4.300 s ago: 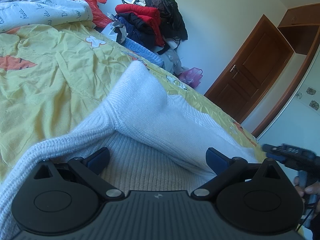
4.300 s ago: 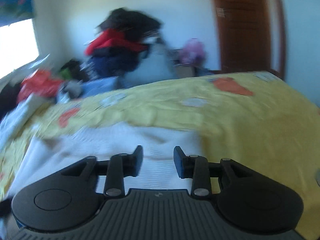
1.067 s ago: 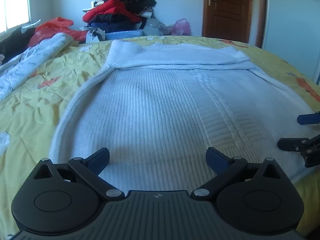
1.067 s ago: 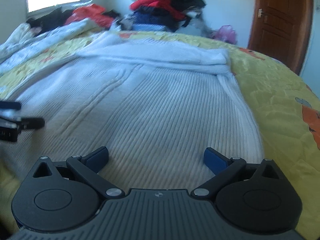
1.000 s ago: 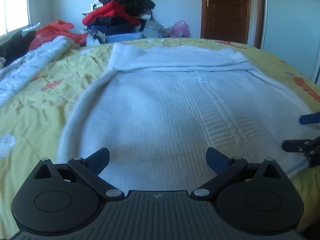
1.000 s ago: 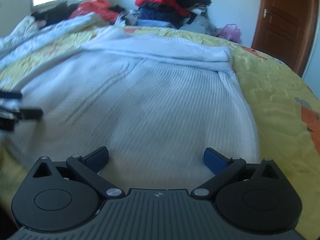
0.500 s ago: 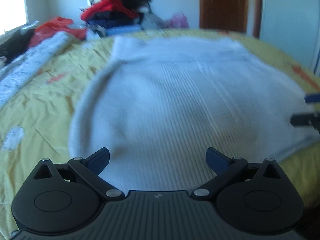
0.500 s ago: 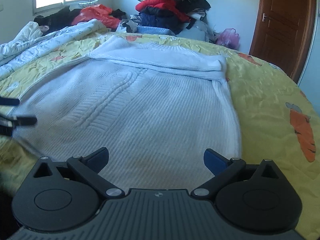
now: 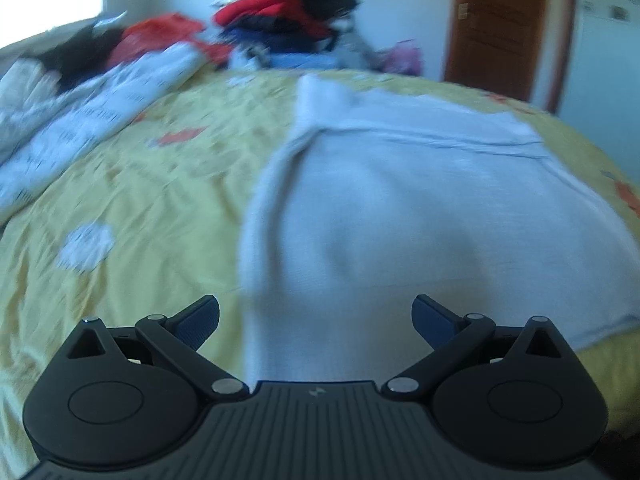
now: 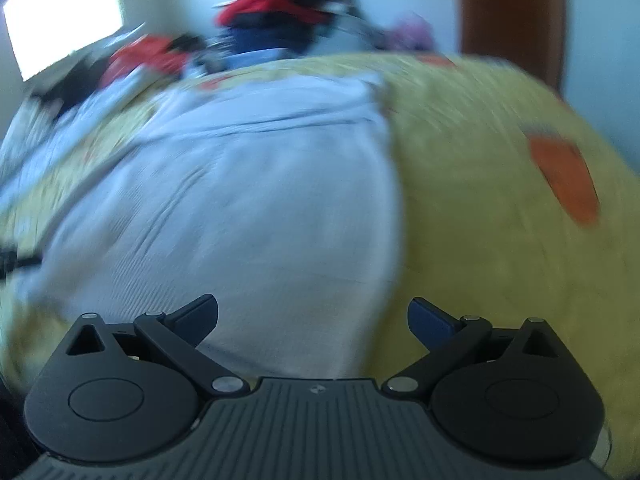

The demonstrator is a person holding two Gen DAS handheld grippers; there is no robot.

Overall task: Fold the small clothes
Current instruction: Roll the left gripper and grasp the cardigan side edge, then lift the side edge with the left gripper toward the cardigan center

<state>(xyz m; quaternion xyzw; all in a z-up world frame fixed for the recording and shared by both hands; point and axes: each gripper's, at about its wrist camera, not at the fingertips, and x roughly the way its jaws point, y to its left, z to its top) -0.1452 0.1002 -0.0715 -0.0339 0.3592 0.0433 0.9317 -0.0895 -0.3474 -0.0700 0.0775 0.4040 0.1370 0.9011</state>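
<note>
Lying flat on the yellow bedsheet (image 9: 152,208), the white knit sweater (image 9: 420,208) fills the centre and right of the left wrist frame and the centre-left of the right wrist frame (image 10: 256,216). A folded band of the sweater runs across its far end, toward the upper middle of both frames.

Left gripper (image 9: 316,316): jaws spread wide, nothing between them. Its fingertips (image 9: 200,316) frame the sweater's near left corner at the bottom of the frame; whether they touch the fabric cannot be told.

Right gripper (image 10: 313,315): jaws spread wide, nothing held. It frames the sweater's near right corner; the left fingertip is over white knit, the right one over the bedsheet (image 10: 500,240).

Both frames are motion-blurred. A dark object at the left edge of the right wrist frame is too blurred to identify.

Background, upper frame: a pile of clothes (image 9: 288,16) in red, dark blue and black at upper centre, a brown door (image 9: 508,28) at upper right, and a printed white quilt (image 9: 88,120) at upper left.
</note>
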